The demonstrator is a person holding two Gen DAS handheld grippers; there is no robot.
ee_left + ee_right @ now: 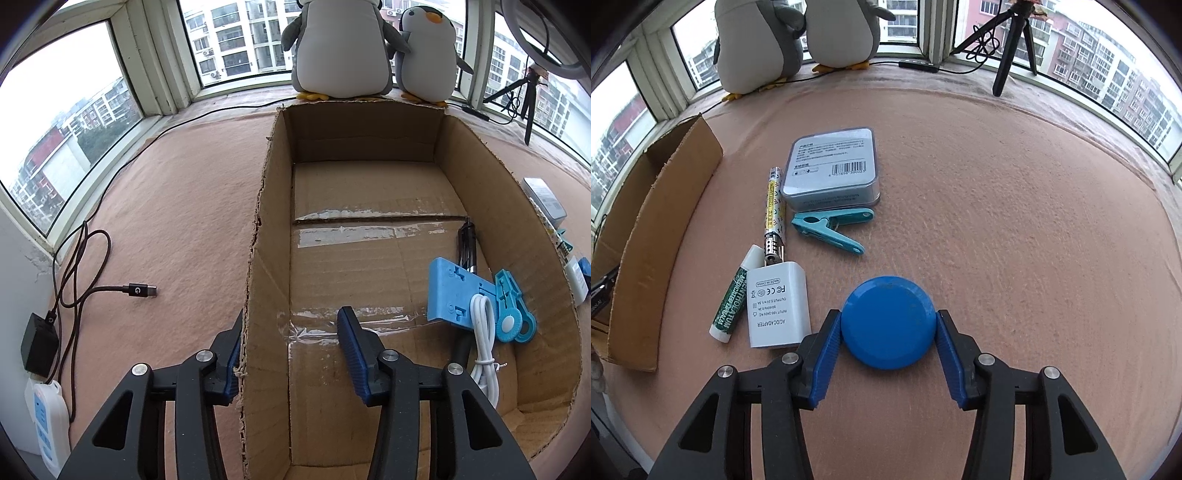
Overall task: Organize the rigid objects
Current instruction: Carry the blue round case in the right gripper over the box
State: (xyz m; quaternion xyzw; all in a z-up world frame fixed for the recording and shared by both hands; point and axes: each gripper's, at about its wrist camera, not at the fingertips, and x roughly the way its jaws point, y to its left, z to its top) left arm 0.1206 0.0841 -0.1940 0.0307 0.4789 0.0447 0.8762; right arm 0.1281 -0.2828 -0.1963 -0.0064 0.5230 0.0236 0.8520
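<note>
An open cardboard box lies on the pink mat. Inside it at the right are a blue plastic block, a teal clip, a white cable and a dark pen-like object. My left gripper is open and straddles the box's left wall, one finger outside, one inside. My right gripper has its blue pads against both sides of a round blue disc on the mat. Left of the disc lie a white adapter, a lip balm, a patterned pen, a teal clothespin and a grey tin.
Two plush penguins stand on the sill behind the box. A black cable with USB-C plug, a black charger and a white power strip lie at the left. A tripod stands at the far right. The box wall also shows in the right wrist view.
</note>
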